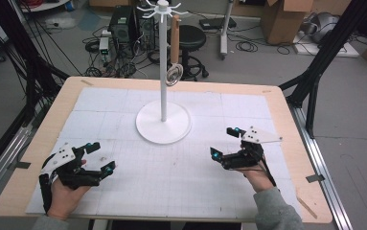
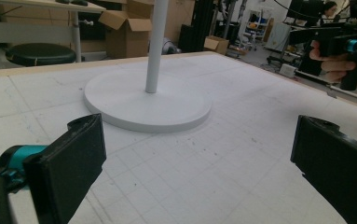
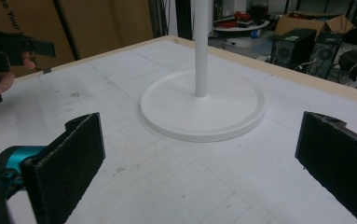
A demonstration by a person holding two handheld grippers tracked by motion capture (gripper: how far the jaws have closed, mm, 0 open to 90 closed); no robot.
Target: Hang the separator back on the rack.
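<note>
White gridded mat (image 1: 171, 167) on wooden table (image 1: 286, 124)

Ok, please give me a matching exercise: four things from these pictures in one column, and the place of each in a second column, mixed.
Things:
1. stand
2. left gripper
3. right gripper
4. stool

Places:
A. on the floor beyond the table
B. near side of the table, left
C. middle of the table
D. near side of the table, right

Pairs: 1-C, 2-B, 3-D, 4-A
</note>
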